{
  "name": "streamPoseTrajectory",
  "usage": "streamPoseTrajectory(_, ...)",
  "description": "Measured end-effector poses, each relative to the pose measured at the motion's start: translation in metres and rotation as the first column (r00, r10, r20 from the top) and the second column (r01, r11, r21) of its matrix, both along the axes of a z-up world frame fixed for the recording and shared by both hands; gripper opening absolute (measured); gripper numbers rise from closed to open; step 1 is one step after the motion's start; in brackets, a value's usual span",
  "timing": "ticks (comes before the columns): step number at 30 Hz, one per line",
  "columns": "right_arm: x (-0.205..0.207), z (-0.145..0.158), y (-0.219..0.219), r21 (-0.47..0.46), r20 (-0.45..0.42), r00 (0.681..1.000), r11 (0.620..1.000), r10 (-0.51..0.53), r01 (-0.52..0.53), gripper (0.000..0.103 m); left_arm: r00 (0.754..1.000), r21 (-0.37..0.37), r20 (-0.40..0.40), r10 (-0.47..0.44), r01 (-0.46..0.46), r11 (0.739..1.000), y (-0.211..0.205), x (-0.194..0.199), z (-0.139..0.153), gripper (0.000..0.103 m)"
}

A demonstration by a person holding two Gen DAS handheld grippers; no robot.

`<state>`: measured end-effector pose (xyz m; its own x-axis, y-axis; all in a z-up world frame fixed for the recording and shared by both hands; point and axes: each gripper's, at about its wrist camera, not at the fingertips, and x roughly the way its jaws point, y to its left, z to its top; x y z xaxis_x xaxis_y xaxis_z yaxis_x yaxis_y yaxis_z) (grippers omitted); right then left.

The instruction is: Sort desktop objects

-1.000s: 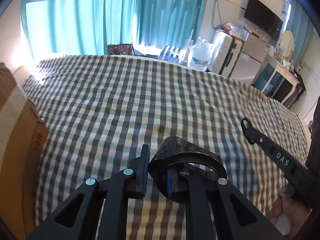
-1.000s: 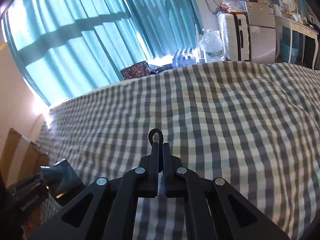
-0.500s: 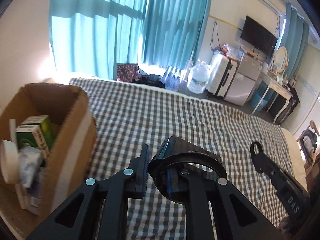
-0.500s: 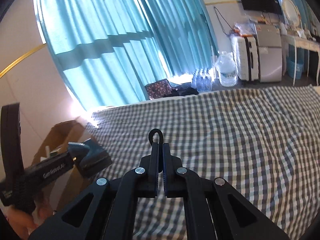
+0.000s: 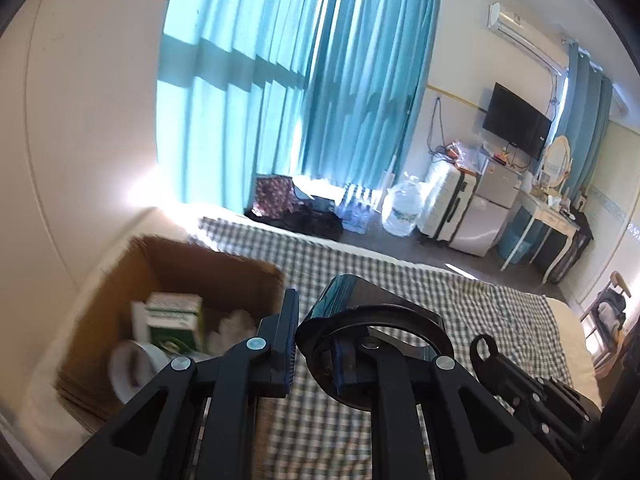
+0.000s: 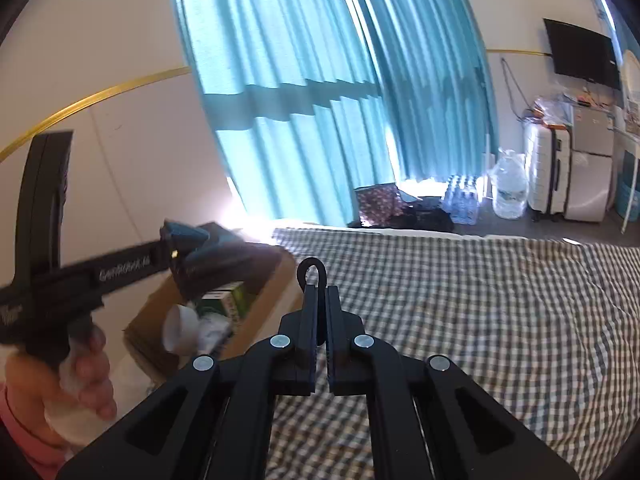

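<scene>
bed: green-and-white checked bedcover (image 5: 400, 280), runs right and far.
box: your open brown cardboard box (image 5: 224, 268) sits at the near left, holding a green-and-white carton (image 5: 172, 316) and a white tape roll (image 5: 132, 364).
left gripper (image 5: 316, 344): clamped on the dark glossy tape roll (image 5: 372, 312), one finger inside the ring, one outside.
tape position: just right of the box rim, not over it.
right gripper (image 6: 320, 308): pinched on a small black loop (image 6: 312, 268).
step: carry to the box, by my read.
next: swing left over the opening, then release.

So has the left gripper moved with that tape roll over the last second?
Yes. The left gripper, holding the tape roll, has swung left toward the cardboard box; the box now sits just ahead of its fingers.
</scene>
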<state>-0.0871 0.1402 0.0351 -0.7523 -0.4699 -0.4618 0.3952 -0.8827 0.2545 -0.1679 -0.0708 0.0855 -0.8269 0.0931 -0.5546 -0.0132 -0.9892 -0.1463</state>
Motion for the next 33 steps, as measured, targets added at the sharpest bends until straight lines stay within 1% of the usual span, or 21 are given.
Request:
streamPoseTrajectory(3, 0.002, 0.007, -0.026, -0.006, -0.003, 0.999, 0.999, 0.037, -0.037, 0.003, 0.999, -0.063, -0.029, -0.021, 0.019, 0.998, -0.025, 0.004, 0.013, 0.014)
streamPoseTrajectory(6, 0.002, 0.009, -0.055, 0.018, -0.002, 0.997, 0.997, 0.072, -0.072, 0.003, 0.999, -0.078, -0.009, -0.05, 0.049, 0.996, -0.052, 0.003, 0.012, 0.014)
streamPoseTrajectory(8, 0.002, 0.006, -0.074, 0.023, 0.008, 0.995, 0.995, 0.098, -0.098, 0.003, 0.998, -0.089, 0.02, -0.051, 0.053, 0.995, -0.071, 0.0, 0.004, 0.014)
streamPoseTrajectory(11, -0.002, -0.004, -0.104, 0.032, 0.034, 0.99, 0.99, 0.136, -0.137, 0.003, 0.997, -0.122, 0.059, -0.047, 0.054, 0.991, -0.097, 0.0, -0.02, 0.014)
streamPoseTrajectory(13, -0.006, -0.014, -0.127, 0.048, 0.056, 0.987, 0.987, 0.151, -0.154, 0.003, 0.994, -0.106, 0.085, -0.065, 0.074, 0.992, -0.114, 0.001, -0.038, 0.014)
streamPoseTrajectory(15, -0.009, -0.023, -0.14, 0.056, 0.081, 0.983, 0.984, 0.163, -0.167, 0.003, 0.992, -0.095, 0.112, -0.064, 0.074, 0.993, -0.129, -0.002, -0.055, 0.014)
streamPoseTrajectory(17, -0.014, -0.03, -0.156, 0.077, 0.099, 0.982, 0.982, 0.163, -0.171, 0.003, 0.988, -0.082, 0.144, -0.06, 0.072, 0.994, -0.141, -0.008, -0.068, 0.014)
streamPoseTrajectory(19, -0.017, -0.034, -0.168, 0.093, 0.105, 0.982, 0.981, 0.158, -0.168, 0.003, 0.984, -0.063, 0.161, -0.076, 0.087, 0.994, -0.147, -0.013, -0.077, 0.015)
streamPoseTrajectory(20, -0.02, -0.035, -0.174, 0.1, 0.112, 0.982, 0.982, 0.15, -0.161, 0.004, 0.983, -0.053, 0.164, -0.088, 0.098, 0.994, -0.151, -0.015, -0.08, 0.016)
streamPoseTrajectory(21, -0.021, -0.037, -0.178, 0.109, 0.114, 0.985, 0.984, 0.13, -0.142, 0.004, 0.981, -0.046, 0.167, -0.099, 0.108, 0.993, -0.154, -0.015, -0.081, 0.023)
streamPoseTrajectory(22, -0.022, -0.038, -0.181, 0.126, 0.112, 0.989, 0.985, 0.1, -0.114, 0.016, 0.979, -0.045, 0.172, -0.112, 0.121, 0.992, -0.153, -0.016, -0.082, 0.05)
streamPoseTrajectory(23, -0.023, -0.038, -0.183, 0.151, 0.107, 0.992, 0.985, 0.063, -0.079, 0.057, 0.975, -0.058, 0.187, -0.117, 0.13, 0.99, -0.152, -0.016, -0.084, 0.067)
streamPoseTrajectory(24, -0.023, -0.039, -0.184, 0.179, 0.103, 0.994, 0.983, 0.025, -0.044, 0.085, 0.977, -0.09, 0.191, -0.094, 0.113, 0.989, -0.153, -0.015, -0.085, 0.096)
streamPoseTrajectory(25, -0.021, -0.039, -0.184, 0.211, 0.088, 0.996, 0.978, -0.023, 0.004, 0.103, 0.984, -0.124, 0.165, -0.064, 0.085, 0.989, -0.154, -0.011, -0.084, 0.103)
streamPoseTrajectory(27, -0.012, -0.035, -0.176, 0.202, 0.03, 0.997, 0.977, -0.069, 0.061, 0.103, 0.994, -0.145, 0.086, -0.061, 0.074, 0.987, -0.154, -0.002, -0.079, 0.103)
streamPoseTrajectory(28, -0.009, -0.033, -0.172, 0.201, 0.018, 0.997, 0.977, -0.081, 0.075, 0.103, 0.995, -0.143, 0.07, -0.071, 0.081, 0.986, -0.153, 0.0, -0.077, 0.103)
streamPoseTrajectory(31, -0.002, -0.025, -0.164, 0.249, -0.01, 0.991, 0.96, -0.13, 0.129, 0.103, 0.992, -0.119, 0.081, -0.097, 0.106, 0.987, -0.146, 0.002, -0.074, 0.103)
streamPoseTrajectory(33, 0.008, -0.022, -0.153, 0.278, -0.041, 0.986, 0.946, -0.16, 0.165, 0.103, 0.993, -0.108, 0.08, -0.089, 0.097, 0.989, -0.142, 0.005, -0.074, 0.103)
